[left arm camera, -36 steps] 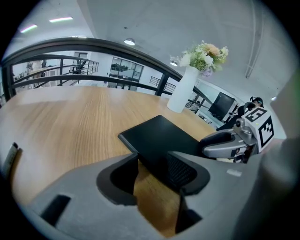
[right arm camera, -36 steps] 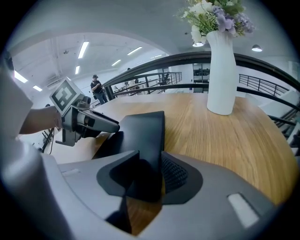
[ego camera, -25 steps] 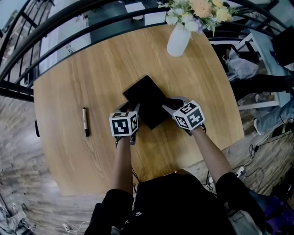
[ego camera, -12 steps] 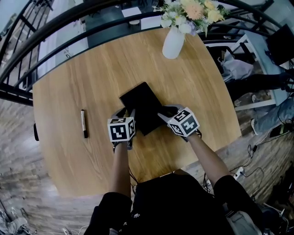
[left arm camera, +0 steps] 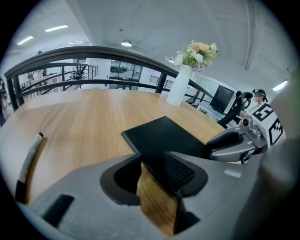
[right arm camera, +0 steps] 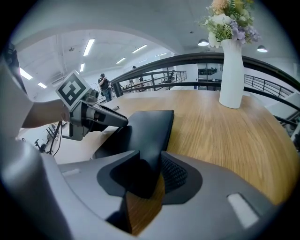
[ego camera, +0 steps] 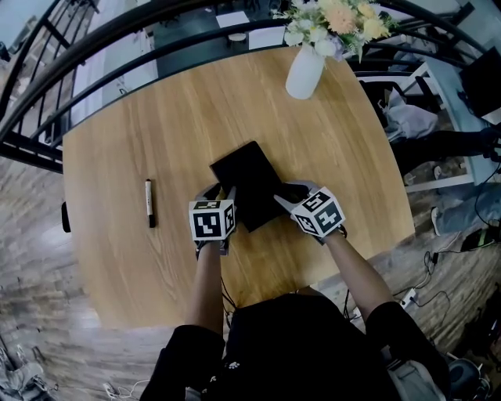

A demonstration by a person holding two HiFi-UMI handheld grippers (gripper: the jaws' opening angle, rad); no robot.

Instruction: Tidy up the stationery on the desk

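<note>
While we look steeply down on the wooden table (ego camera: 141, 133), the black notebook (ego camera: 245, 176) lies near its middle, turned so that one corner points to about 12 o'clock. Our left gripper (ego camera: 221, 191) meets the notebook at its 8 o'clock edge. Its jaws have just been closing, and in the left gripper view that edge runs slantwise through the gap. The outer jaw's tip is against the edge, the inner jaw's ribbed pad is on the cover, and bare wood shows nearer the palm. Our right gripper (ego camera: 286, 193) comes in at the notebook's 4 o'clock corner. In the right gripper view that corner sits deep between the jaws and fills the space from pad to pad, so we have it clamped. Whether the corner is off the wood we cannot tell. A marker pen (ego camera: 149, 204) lies alone at the table's 9 o'clock, well apart from the notebook, its length running from 12 to 6. A white vase (ego camera: 305, 70) of flowers (ego camera: 337, 17) stands upright at 1 o'clock, near the far rim.
</note>
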